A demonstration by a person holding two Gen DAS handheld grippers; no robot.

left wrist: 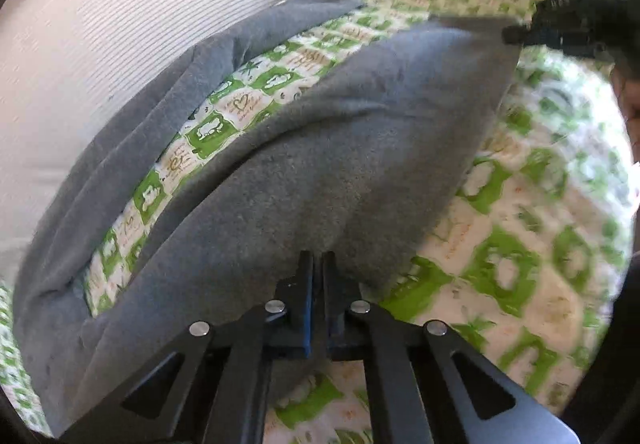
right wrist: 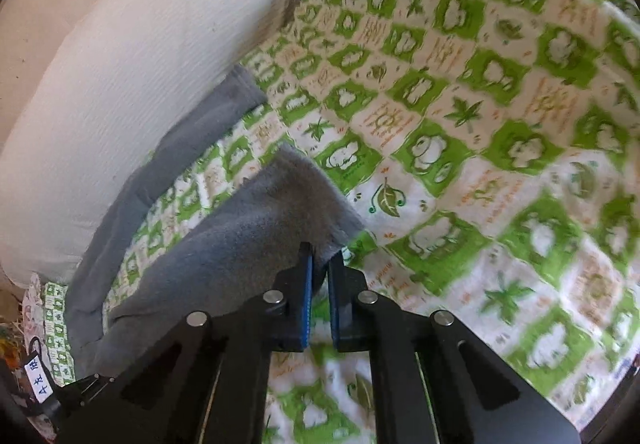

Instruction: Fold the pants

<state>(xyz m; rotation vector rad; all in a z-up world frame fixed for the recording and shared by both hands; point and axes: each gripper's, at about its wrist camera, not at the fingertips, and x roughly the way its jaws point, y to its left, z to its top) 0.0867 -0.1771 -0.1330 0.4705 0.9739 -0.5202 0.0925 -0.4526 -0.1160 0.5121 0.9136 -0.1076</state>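
The grey fleece pants (left wrist: 304, 148) lay spread on a green-and-white checked quilt (left wrist: 520, 244) printed with leaves and little figures, with a cream ribbed cushion (left wrist: 120, 56) bordering them on the far side. Two legs showed, one lying hard against the cushion and the other nearer the hands, a strip of quilt bare between them. In the left wrist view the left gripper (left wrist: 318, 264) had its black jaws drawn together on the near edge of the closer leg, the cloth rising directly ahead of the tips and puckered where they pinched it. In the right wrist view the right gripper (right wrist: 319, 264) was likewise clamped, its blue-lined pads pressed on a corner of the same grey leg at its end, the fleece bunched between them. From the left wrist view the right gripper (left wrist: 540, 32) appeared at the upper right, at the far end of the near leg, so the two grips sat at opposite ends of one edge and the long axis of the leg ran between them. The other leg lay beyond that edge, toward the cushion, roughly parallel. As a judgement, the coming move turned on that relation: the held edge would have to travel away from the hands, across the strip of quilt, to land on the far leg, with both hands carrying it together so the edge stayed straight.
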